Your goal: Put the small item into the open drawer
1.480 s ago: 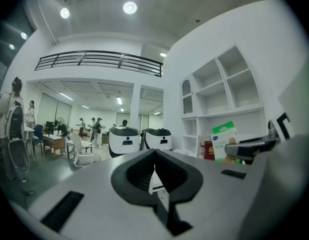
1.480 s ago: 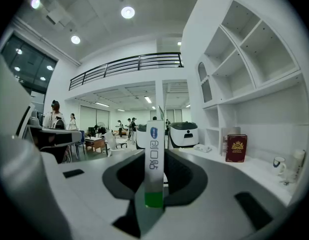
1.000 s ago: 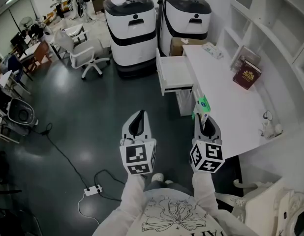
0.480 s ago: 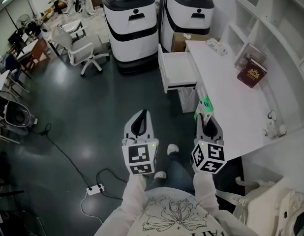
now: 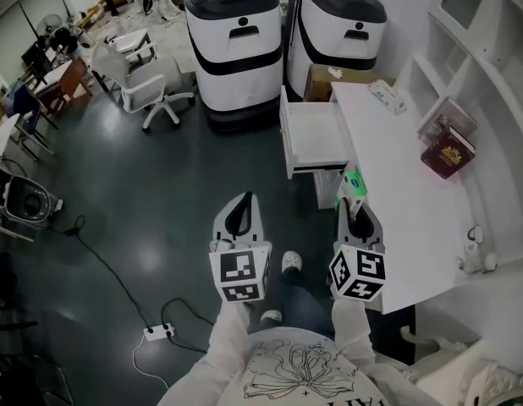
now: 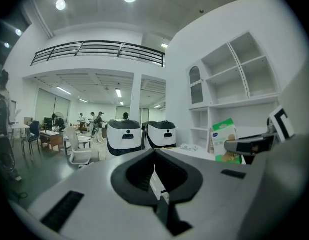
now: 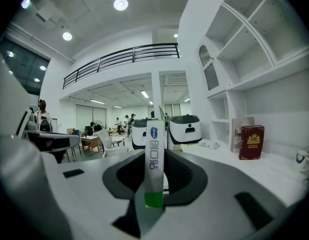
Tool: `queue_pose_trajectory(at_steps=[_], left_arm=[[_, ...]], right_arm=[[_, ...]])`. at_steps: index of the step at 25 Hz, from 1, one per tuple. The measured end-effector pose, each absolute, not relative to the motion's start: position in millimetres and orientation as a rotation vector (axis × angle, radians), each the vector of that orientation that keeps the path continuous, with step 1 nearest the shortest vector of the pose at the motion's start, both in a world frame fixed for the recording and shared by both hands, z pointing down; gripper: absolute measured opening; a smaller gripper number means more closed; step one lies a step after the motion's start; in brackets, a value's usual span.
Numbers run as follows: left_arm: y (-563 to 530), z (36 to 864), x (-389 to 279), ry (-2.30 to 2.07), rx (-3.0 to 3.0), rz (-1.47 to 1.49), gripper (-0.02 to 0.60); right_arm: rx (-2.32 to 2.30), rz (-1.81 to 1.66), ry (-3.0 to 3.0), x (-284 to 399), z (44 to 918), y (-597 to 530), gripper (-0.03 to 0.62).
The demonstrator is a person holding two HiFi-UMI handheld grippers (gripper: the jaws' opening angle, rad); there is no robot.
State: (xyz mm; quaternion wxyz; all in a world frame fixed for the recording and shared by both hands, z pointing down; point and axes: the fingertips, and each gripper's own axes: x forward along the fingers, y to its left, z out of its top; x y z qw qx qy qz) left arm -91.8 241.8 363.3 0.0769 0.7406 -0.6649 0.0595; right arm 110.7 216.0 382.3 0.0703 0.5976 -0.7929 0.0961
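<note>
Small item (image 7: 154, 154) — thin white packet, green-banded — is clamped upright in the right claw (image 5: 354, 203). Left claw (image 6: 157, 179) is seen closed, empty.

Head view looks steeply down from above on left gripper (image 5: 241, 203), right gripper (image 5: 356, 205), dark floor (image 5: 160, 193) and white bench (image 5: 405, 193); each gripper view rides low and close behind its own jaws, facing level and forward; all three share the white-and-black machines (image 5: 236, 32) ahead.

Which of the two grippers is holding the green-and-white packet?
The right gripper: the packet stands clamped between its jaws, while the left gripper is shut and empty.
</note>
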Motion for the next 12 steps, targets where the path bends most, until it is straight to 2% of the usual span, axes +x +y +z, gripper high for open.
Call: queue_pose_trajectory(at_steps=[12], left_arm=[[95, 351, -84, -2.055, 2.171, 0.195, 0.005]], right_arm=[[1.720, 0.304, -2.441, 113, 374, 55, 0.092]])
